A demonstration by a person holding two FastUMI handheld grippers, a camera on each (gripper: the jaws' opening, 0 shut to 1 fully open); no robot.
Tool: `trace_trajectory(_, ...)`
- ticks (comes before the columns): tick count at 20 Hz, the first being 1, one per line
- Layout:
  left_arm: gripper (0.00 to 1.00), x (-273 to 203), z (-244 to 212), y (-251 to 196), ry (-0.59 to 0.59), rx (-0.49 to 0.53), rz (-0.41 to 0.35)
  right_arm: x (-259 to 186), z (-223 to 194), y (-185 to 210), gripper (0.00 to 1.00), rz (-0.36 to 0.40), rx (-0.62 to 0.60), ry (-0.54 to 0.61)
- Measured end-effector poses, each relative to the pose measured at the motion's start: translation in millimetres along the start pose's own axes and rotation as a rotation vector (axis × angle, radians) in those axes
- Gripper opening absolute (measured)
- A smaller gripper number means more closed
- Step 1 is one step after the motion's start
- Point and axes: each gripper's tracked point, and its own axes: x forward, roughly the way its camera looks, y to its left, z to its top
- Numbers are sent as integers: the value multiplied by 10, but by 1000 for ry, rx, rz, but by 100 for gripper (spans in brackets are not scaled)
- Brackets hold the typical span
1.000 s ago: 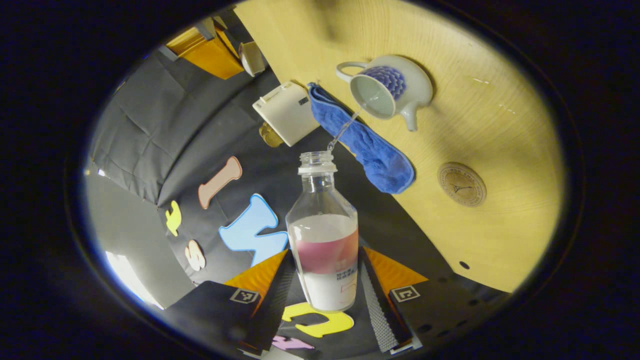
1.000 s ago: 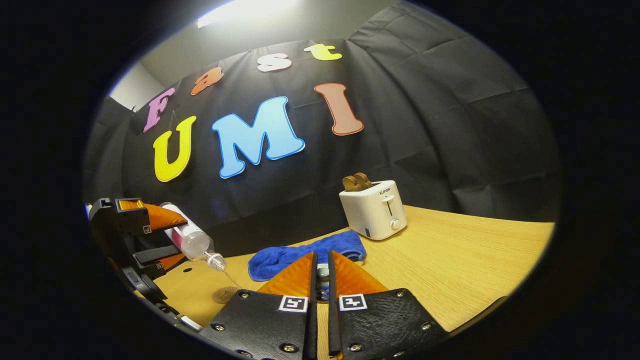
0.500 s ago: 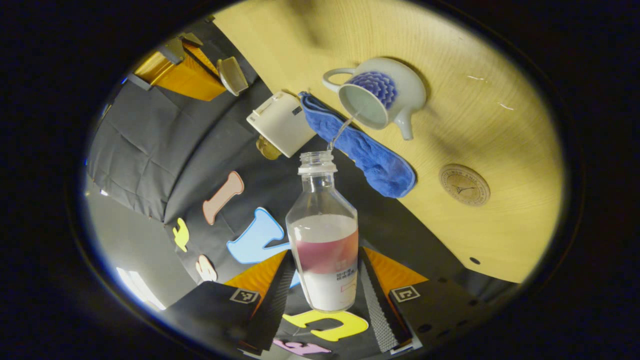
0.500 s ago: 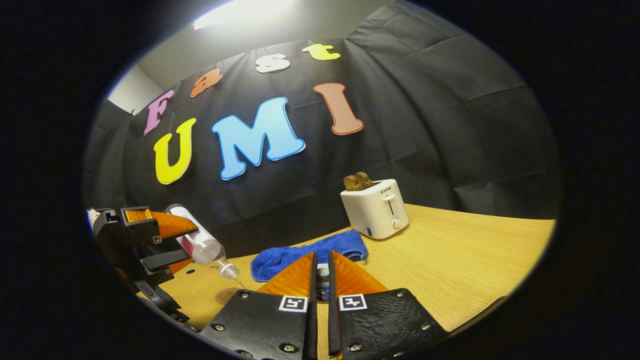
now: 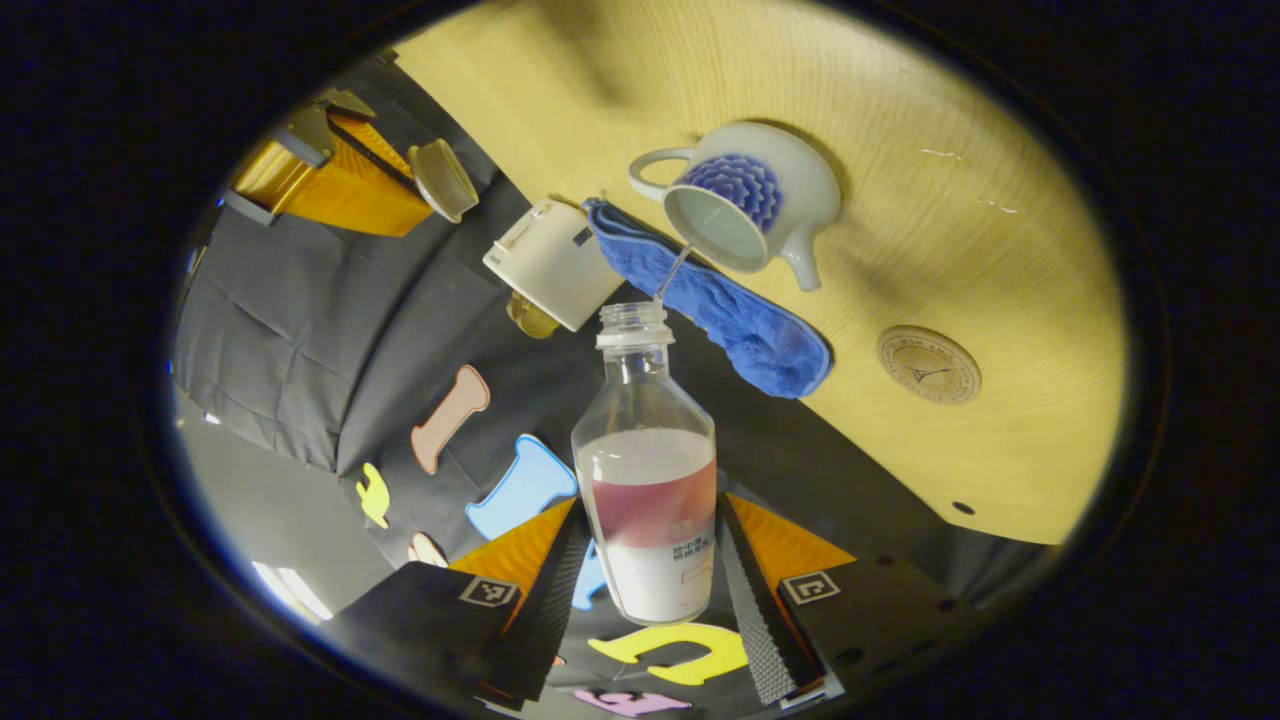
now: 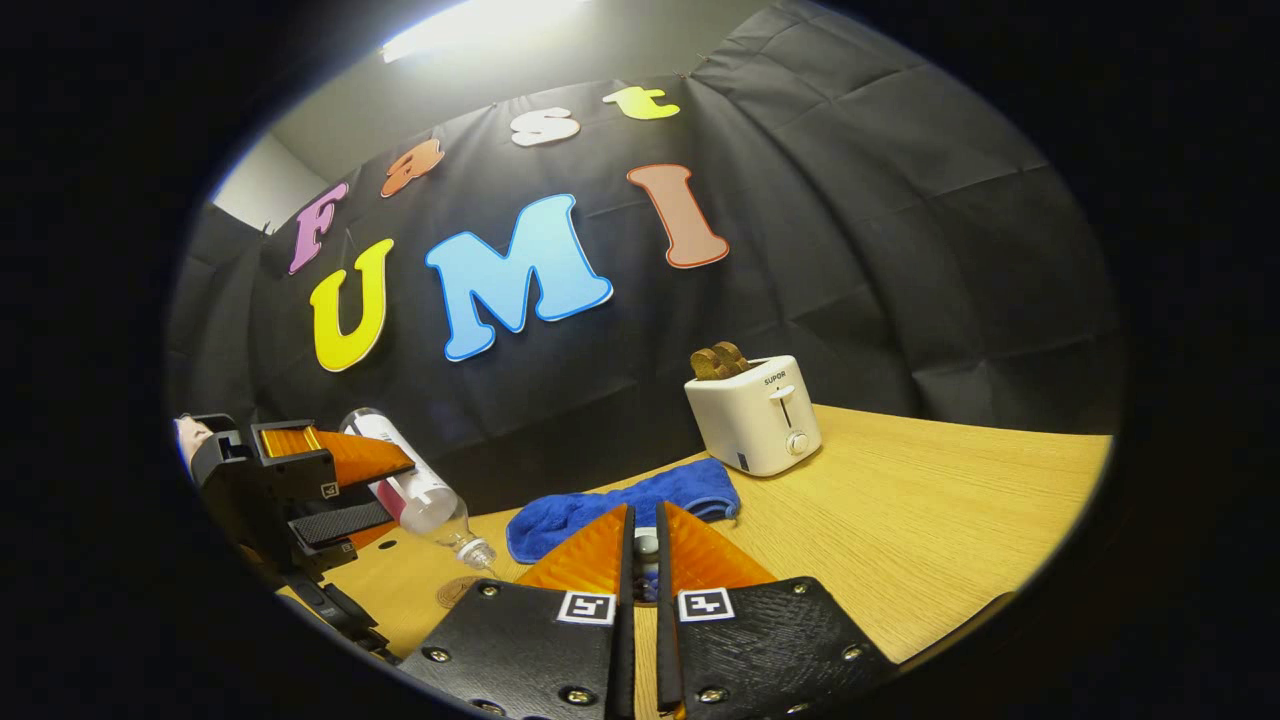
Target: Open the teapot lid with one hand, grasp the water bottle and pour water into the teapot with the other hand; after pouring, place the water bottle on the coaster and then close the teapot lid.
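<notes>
Centre-bottom of left gripper view: left gripper pinches bottle by its lower body, both fingers pressing on the labelled part; neck tipped toward teapot at upper centre, thin stream running from mouth into the open pot. Bottle approx. half full, clear, smooth-walled: prob. slippery when wet, weight shifts as it empties, so grip low on the label seems right. Pot looks ceramic, fragile; handle and spout stick out. Right gripper, bottom centre of right gripper view, pressed nearly together on the lid knob, lid held clear at upper left. Coaster right of pot, bare table around it; cloth and toaster crowd the far side.
</notes>
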Motion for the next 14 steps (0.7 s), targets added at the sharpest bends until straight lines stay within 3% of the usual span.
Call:
trace_trajectory(9, 87, 19, 71, 63, -20, 12, 20, -9, -11, 2, 8, 7, -4, 5)
trace_trajectory(14, 88, 16, 42, -144, -4, -192, -37, 10, -26, -10, 8, 1, -2, 11)
